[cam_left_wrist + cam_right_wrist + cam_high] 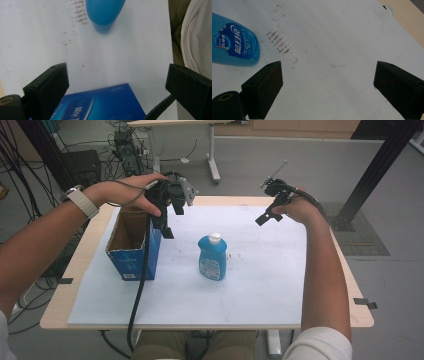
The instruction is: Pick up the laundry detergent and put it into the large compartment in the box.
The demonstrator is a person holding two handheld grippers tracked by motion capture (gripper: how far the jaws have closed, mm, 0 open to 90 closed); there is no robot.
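A: Both hands are up over the far half of the table. The left gripper [167, 222] hangs over the right wall of the open box [131, 251], jaws down and spread wide, nothing between them.

B: And the right gripper [267, 215]?

A: Raised off to the right, jaws slanting down and left, also released and empty.

B: What's under them?

A: A white sheet [260, 280] on a pale wooden table [65, 305], with brown smudges [279, 41] ahead of the right jaws. Grey floor, cables and another desk behind.

B: The bottle?

A: The blue bottle [212, 256] stands upright between the two grippers, nearer the left fingers, white cap [215, 238] on, dark blue label [238, 42] in front. Untouched.
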